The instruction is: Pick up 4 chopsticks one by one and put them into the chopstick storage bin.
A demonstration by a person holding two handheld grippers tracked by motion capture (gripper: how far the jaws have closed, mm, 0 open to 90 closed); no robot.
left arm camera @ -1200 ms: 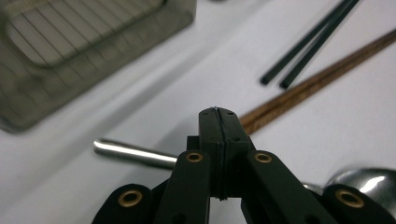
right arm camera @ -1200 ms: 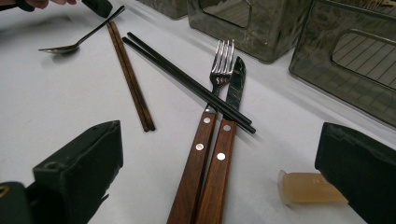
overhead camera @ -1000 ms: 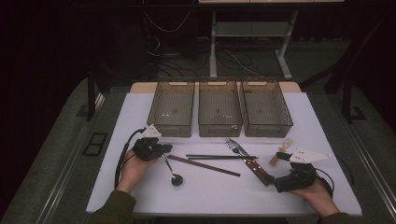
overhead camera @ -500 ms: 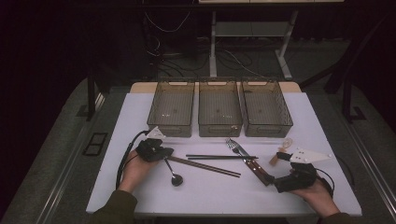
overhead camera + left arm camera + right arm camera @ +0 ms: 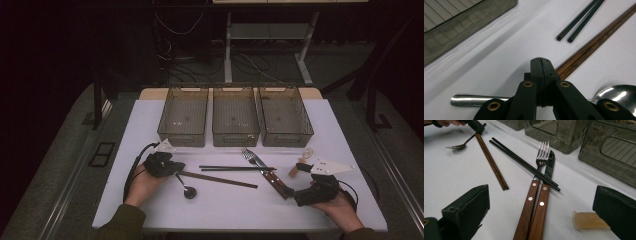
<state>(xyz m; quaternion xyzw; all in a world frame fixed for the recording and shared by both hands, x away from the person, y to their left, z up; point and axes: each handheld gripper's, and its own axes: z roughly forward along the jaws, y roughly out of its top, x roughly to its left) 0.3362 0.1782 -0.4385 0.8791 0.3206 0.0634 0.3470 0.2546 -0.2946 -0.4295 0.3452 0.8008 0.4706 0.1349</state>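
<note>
Overhead, the left gripper [image 5: 172, 167] sits over the spoon [image 5: 186, 186] handle beside the brown chopsticks [image 5: 220, 179]. Its own view shows 2 jaws pressed together above that handle, while the right gripper [image 5: 544, 220] view shows jaws spread wide before the fork [image 5: 536, 185] and knife [image 5: 544, 195].

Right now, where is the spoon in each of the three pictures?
High view: the spoon lies lower left of middle, just right of the left gripper.
Left gripper view: its handle and bowl show along the bottom, either side of the shut jaws.
Right gripper view: top left.
Shared landmark: the brown chopsticks beside it.
</note>
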